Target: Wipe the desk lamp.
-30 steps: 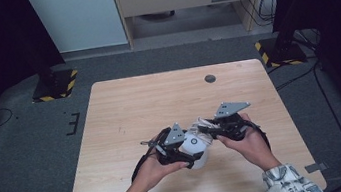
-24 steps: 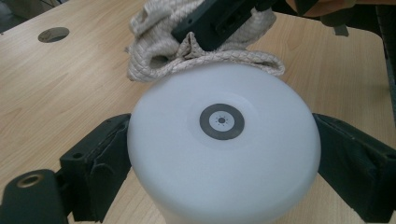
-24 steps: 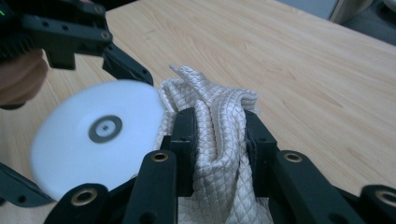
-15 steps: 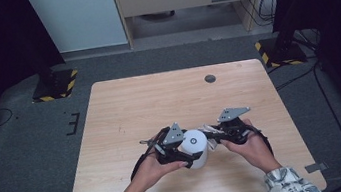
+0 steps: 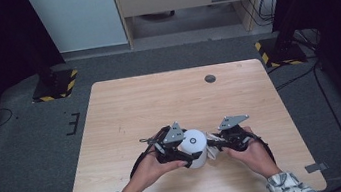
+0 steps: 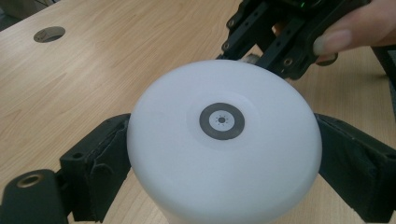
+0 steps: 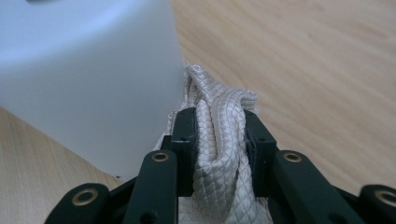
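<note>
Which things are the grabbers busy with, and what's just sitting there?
Busy with:
- white round container, held by the left gripper
- cream quilted cloth, pinched by the right gripper

Just there:
- round hole in the table

You get a high, forward-down look over the table (image 5: 124, 107); both gripper cameras sit close, sharing the white cylinder (image 6: 224, 140) ahead of their jaws.
</note>
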